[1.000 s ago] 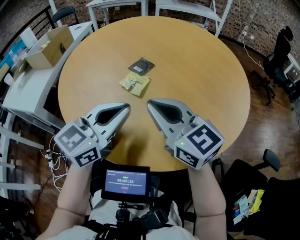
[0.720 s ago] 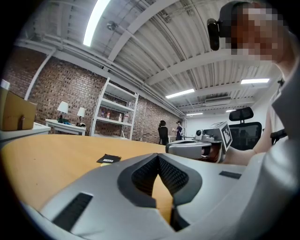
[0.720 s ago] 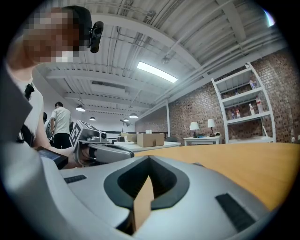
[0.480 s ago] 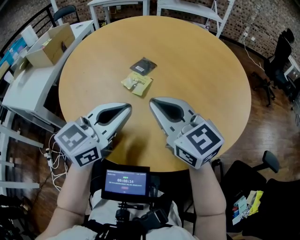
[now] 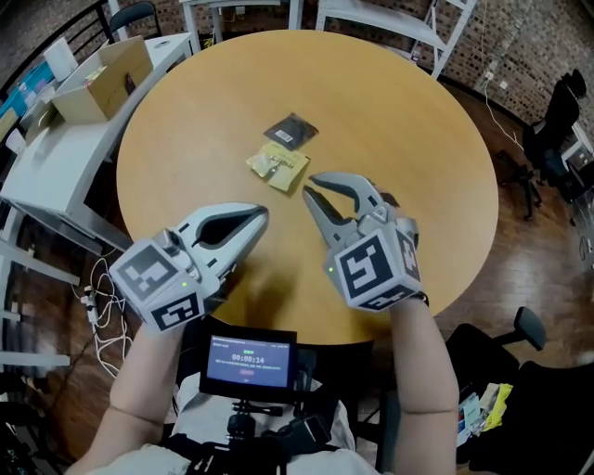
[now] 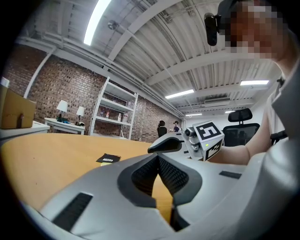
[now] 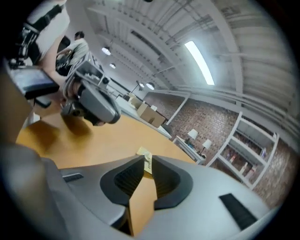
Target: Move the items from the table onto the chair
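Two small packets lie mid-table on the round wooden table (image 5: 408, 111): a black packet (image 5: 290, 131) and, just nearer me, a yellow packet (image 5: 277, 164). My right gripper (image 5: 311, 189) is turned on its side a short way right of the yellow packet, apart from it. Its jaws are opening, with a narrow gap and nothing between them. In the right gripper view the yellow packet (image 7: 146, 159) shows just past the right gripper (image 7: 143, 165). My left gripper (image 5: 264, 215) hovers nearer the table's front, shut and empty. The left gripper view shows the left gripper (image 6: 157, 157) and the black packet (image 6: 108, 159).
A cardboard box (image 5: 100, 79) sits on a white desk (image 5: 51, 162) left of the table. White shelving (image 5: 390, 19) stands behind it. Black office chairs are at the right (image 5: 557, 102) and at the lower right (image 5: 520, 371). A small screen (image 5: 249, 362) hangs at my chest.
My right gripper has rolled onto its side and moved forward toward the yellow packet, and its jaws have parted slightly. The left gripper has barely moved.
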Tool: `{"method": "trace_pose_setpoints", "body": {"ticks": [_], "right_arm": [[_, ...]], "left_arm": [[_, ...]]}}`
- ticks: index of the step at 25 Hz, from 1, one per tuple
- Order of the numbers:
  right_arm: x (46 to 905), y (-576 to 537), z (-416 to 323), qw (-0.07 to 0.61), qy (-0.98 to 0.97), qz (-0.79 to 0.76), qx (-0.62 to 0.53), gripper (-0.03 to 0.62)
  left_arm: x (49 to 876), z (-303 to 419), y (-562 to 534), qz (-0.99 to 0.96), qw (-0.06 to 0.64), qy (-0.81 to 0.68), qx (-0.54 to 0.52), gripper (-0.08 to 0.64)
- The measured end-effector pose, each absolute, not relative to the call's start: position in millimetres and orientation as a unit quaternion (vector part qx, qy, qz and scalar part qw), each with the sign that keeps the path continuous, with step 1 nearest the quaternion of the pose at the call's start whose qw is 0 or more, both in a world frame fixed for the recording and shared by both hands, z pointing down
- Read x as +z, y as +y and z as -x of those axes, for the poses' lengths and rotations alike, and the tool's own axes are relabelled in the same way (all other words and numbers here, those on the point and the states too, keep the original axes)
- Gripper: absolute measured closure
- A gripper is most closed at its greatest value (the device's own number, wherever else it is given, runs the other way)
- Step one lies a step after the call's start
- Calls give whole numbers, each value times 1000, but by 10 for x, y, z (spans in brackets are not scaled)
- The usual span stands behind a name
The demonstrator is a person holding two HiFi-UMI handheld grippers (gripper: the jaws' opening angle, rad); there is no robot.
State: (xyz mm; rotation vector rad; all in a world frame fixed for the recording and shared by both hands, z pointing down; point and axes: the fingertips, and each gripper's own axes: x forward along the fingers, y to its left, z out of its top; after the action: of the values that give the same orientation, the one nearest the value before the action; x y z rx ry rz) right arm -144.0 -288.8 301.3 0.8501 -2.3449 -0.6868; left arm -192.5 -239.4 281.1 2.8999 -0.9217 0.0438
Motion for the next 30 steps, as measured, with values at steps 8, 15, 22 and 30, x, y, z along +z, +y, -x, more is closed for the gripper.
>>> {"method": "trace_pose_setpoints", "body": {"ticks": [8, 15, 22, 30], "right_arm": [[3510, -3183, 1558, 480, -721, -217, -450, 466], [3671, -3352, 1681, 523, -663, -177, -506, 463], [3582, -3257, 1837, 496, -655, -171, -544, 584], [3127, -3077, 1638, 378, -770, -266, -439, 589]], "left_arm": [[2827, 2008, -2411, -952, 50, -301, 16, 549], [2820, 2064, -2432, -951, 51, -305, 10, 549], [2831, 2052, -2424, -952, 53, -301, 7, 549], [2846, 2005, -2426, -952, 56, -300, 9, 549]]}}
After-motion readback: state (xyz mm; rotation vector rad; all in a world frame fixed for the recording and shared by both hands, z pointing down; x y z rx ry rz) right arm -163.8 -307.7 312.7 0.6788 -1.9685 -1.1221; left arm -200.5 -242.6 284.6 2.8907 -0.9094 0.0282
